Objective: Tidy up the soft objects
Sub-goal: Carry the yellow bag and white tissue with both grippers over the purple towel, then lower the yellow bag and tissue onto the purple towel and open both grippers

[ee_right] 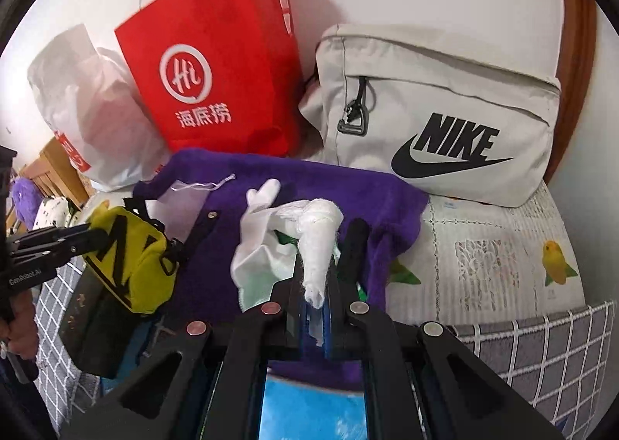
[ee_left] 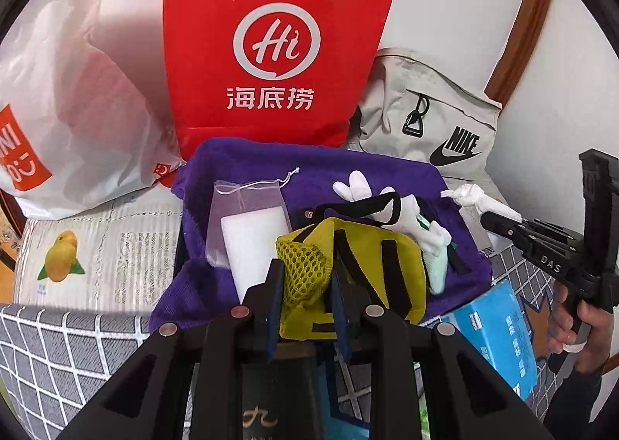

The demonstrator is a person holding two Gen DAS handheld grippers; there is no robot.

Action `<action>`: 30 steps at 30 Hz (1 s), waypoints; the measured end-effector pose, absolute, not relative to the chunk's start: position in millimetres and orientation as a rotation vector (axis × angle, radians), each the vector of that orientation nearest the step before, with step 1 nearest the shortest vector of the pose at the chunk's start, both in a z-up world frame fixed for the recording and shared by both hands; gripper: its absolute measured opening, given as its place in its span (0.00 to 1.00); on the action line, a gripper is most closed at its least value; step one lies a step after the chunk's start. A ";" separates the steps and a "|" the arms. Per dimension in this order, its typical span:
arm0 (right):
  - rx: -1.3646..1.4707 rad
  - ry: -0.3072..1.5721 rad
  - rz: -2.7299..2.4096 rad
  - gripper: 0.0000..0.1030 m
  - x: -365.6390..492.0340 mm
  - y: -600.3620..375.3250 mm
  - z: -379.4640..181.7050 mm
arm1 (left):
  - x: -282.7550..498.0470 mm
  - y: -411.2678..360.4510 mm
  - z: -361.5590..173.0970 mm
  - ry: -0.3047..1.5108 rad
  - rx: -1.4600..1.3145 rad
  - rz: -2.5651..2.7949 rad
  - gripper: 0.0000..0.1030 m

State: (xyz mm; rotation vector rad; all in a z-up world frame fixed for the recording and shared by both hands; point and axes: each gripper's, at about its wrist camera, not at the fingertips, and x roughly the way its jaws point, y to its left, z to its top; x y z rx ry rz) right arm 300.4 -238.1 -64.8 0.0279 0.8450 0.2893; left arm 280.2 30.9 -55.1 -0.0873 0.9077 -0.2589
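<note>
My left gripper (ee_left: 305,277) is shut on a yellow pouch (ee_left: 371,266) with black straps and a mesh pocket, held above a purple towel (ee_left: 247,161); the pouch also shows in the right wrist view (ee_right: 131,266). My right gripper (ee_right: 315,277) is shut on a knotted white cloth bundle (ee_right: 319,242), seen from the left wrist view too (ee_left: 483,202). A white glove (ee_right: 255,231) and a mint-green cloth (ee_right: 255,289) lie on the towel (ee_right: 348,184). A sheer drawstring bag (ee_left: 247,223) holding a white block lies on the towel's left part.
A red paper bag (ee_left: 271,45), a white plastic bag (ee_left: 77,111) and a beige Nike bag (ee_right: 437,118) stand against the back wall. A blue box (ee_left: 499,339) lies at the right. A lace cloth with fruit print (ee_right: 503,254) and a grey checked cover (ee_left: 58,355) cover the surface.
</note>
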 end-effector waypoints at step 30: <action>-0.099 0.981 0.356 0.36 323.6 -220.3 -104.3 | 331.5 -4.7 -91.0 1.008 -0.009 -0.251 0.21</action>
